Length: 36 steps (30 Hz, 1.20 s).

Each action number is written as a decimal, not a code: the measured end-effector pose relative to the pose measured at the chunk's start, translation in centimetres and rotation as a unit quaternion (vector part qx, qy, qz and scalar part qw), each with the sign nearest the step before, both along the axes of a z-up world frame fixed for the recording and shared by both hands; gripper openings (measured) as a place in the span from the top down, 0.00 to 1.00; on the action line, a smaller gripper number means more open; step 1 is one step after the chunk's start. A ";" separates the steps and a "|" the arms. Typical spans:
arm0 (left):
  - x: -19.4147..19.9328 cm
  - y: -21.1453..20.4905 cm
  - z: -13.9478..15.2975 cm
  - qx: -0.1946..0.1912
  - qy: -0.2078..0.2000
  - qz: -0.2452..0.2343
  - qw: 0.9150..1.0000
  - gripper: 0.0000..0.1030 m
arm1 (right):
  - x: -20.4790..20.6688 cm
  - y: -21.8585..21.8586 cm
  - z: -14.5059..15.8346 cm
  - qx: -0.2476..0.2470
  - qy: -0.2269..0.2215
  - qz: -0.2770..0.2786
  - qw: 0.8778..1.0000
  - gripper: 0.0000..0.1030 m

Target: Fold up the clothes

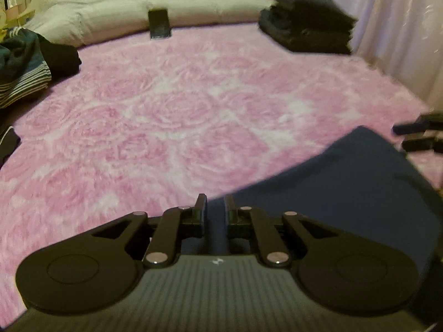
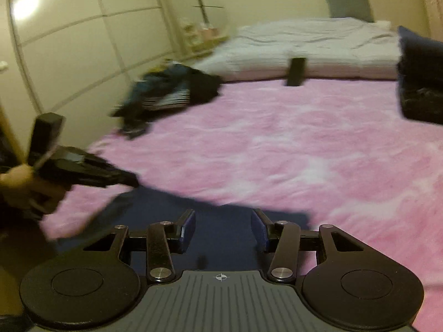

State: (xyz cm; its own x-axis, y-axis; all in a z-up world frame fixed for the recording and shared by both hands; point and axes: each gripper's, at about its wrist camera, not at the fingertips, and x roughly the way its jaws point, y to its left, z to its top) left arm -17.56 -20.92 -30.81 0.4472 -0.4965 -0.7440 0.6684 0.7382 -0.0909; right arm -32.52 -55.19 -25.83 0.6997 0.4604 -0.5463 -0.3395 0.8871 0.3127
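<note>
A navy garment [image 1: 346, 193] lies on the pink fleece blanket [image 1: 166, 110], at the near edge in both views. My left gripper [image 1: 215, 210] has its jaws almost together on the garment's edge, with navy cloth filling the narrow gap. In the blurred right wrist view the left gripper [image 2: 133, 179], held by a hand, sits at the corner of the navy garment [image 2: 221, 221]. My right gripper [image 2: 224, 229] stands open over the flat cloth, with its pads clear of it. In the left wrist view the right gripper [image 1: 407, 137] is at the right edge, fingers apart.
A stack of folded dark clothes [image 1: 307, 25] stands at the far right, by the curtain [image 1: 401, 27]. A loose pile of striped and dark clothes [image 2: 171, 91] lies at the far left. A dark phone [image 1: 160, 23] leans against the white duvet [image 1: 124, 8]. Wardrobe doors [image 2: 69, 41] stand on the left.
</note>
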 end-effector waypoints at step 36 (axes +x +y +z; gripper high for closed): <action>-12.8 0.3 -1.7 0.045 -0.046 -0.022 0.998 0.80 | -10.6 8.6 -2.6 -0.275 -0.043 0.070 0.958 0.40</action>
State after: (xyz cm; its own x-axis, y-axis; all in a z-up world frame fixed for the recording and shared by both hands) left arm -30.32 -20.58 -32.49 0.4945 -0.4506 -0.7433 0.7030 0.7103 0.0371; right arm -43.11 -46.55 -28.40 0.7058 0.2113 -0.6762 -0.4699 0.8539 -0.2236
